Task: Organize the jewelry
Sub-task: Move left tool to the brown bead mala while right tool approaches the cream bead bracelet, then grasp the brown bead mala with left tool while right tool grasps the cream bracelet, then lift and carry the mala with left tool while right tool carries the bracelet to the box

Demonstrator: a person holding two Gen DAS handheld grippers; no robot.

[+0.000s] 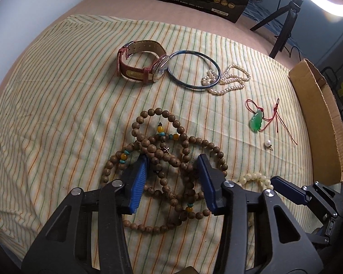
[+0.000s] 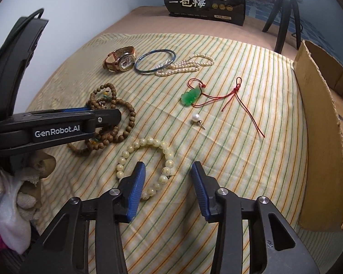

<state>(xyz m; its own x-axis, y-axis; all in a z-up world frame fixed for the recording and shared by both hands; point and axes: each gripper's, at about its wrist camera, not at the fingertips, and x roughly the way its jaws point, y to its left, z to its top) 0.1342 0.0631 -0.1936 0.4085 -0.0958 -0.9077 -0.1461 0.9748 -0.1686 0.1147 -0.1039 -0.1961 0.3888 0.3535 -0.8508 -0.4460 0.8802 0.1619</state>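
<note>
Both grippers low over beads on the striped cloth (image 2: 217, 159).
The left gripper (image 1: 172, 159), half open, straddles the wooden beads (image 1: 169, 157); the right gripper (image 2: 168, 167), half open, straddles the cream bracelet's (image 2: 146, 143) near side, pads apart from it.

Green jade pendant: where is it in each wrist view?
Left wrist: green jade pendant right of centre, on the striped cloth.
Right wrist: pendant at centre, slightly high.
Shared landmark: the loose pearl pin lies just below the pendant in both.
</note>
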